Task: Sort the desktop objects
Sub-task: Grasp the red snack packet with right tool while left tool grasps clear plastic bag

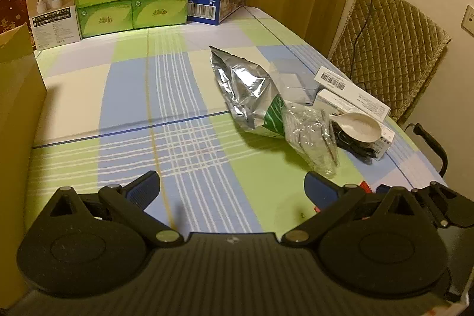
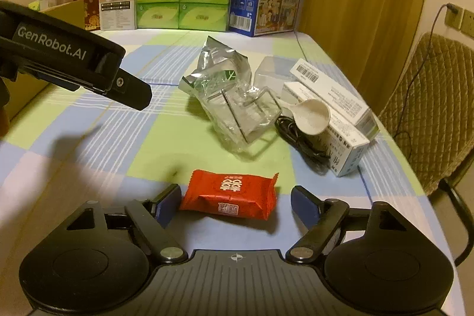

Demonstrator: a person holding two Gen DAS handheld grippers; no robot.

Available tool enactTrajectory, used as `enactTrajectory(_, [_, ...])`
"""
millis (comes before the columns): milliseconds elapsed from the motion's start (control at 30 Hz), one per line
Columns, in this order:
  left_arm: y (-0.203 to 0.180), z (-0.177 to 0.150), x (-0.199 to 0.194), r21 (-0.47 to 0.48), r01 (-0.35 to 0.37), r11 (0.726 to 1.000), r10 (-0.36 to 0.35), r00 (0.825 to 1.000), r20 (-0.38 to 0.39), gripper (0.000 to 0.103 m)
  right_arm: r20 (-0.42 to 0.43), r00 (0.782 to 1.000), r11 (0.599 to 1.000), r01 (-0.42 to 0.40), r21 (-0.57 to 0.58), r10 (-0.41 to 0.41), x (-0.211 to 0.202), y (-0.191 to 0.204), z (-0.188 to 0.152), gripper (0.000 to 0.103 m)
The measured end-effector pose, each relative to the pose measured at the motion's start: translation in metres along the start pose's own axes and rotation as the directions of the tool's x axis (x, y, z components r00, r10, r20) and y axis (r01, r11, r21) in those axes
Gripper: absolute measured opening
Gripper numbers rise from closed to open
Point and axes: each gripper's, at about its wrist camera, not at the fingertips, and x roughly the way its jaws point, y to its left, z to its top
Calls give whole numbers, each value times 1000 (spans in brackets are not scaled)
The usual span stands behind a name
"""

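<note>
Glossy crinkled red packet [image 2: 229,194], rectangular

My right gripper [image 2: 235,203] is pitched down toward the table [image 2: 97,135], its fingers [image 2: 305,205] spread wide and level with each other. The left finger sits close against what lies between them; the right finger stands clear, so nothing is clamped. My left gripper [image 1: 232,185] is angled down as well, fingers [image 1: 145,187] far apart with only bare table between them. From the right wrist view its black body reaches in from the left, above the table.
</note>
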Motion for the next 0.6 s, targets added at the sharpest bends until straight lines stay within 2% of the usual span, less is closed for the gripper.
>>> enactTrajectory(133, [0,-1,1,-5,2,1000,-3,1000,-8,102,0,1000,1000,-6,11,6,1,-1,0,70])
enactTrajectory(500, [-1,-3,5,-18,17,1000,-17,1000,-24,102,-3,1000,999,-3,51,3,-2,-5,0,44])
enactTrajectory(600, [-1,-3,6,-17,19,1000,-19,1000,-24,102,-3,1000,998,-4,61,4,-2,-7,0,41])
